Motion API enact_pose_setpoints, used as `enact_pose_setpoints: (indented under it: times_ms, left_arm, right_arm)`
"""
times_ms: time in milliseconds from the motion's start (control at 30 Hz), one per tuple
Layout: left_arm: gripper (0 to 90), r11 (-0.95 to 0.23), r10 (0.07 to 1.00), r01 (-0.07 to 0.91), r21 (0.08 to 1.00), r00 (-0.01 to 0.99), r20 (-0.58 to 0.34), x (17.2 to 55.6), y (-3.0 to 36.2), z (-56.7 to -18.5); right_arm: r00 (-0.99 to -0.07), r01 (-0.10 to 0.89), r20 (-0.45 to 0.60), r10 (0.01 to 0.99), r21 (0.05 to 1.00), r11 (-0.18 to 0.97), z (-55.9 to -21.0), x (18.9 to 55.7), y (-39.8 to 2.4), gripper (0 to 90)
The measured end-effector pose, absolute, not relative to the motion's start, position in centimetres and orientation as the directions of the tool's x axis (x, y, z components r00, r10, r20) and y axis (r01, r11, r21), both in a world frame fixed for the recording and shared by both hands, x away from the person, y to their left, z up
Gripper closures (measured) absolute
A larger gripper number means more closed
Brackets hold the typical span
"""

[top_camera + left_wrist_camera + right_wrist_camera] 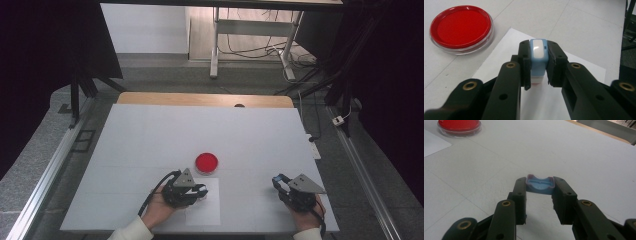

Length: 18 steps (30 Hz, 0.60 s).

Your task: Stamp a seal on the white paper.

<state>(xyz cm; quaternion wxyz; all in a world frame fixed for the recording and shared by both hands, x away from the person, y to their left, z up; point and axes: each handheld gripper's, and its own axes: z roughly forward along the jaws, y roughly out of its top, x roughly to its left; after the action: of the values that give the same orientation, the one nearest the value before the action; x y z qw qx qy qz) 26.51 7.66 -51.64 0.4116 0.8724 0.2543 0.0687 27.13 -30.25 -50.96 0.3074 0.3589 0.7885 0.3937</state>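
A small light-blue stamp point(538, 53) with a white top stands upright between the jaws of my left gripper point(538, 46), which is shut on it. Its white lower end meets a white sheet of paper point(584, 68). In the high view the left gripper point(202, 190) sits over that paper point(204, 212), just below a round red ink pad point(206, 162) in a clear dish. My right gripper point(539, 182) is shut on a blue cap point(540, 186), held low over the table. The right gripper point(276, 181) is at the lower right of the table.
The red ink pad point(461, 26) lies to the upper left of the stamp on the white table point(150, 140). Beyond the table's far wooden edge point(205, 99) stand a desk frame and cables. A metal rail point(45, 175) runs along the left side.
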Motion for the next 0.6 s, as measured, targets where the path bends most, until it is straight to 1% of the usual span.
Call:
enact_pose_setpoints:
  times_ms: [267, 600]
  left_arm:
    - [75.3, -0.537, 0.505, 0.391, 0.747, 0.859, -0.087, 26.48, 7.63, -51.62]
    - [75.8, -0.566, 0.506, 0.380, 0.732, 0.861, -0.055, 26.22, 7.28, -51.41]
  right_arm:
    - [-0.554, 0.324, -0.202, 0.808, 0.841, 0.433, -50.97, 27.13, -30.25, 64.6]
    - [-0.554, 0.324, -0.202, 0.808, 0.841, 0.433, -50.95, 27.11, -30.22, 64.6]
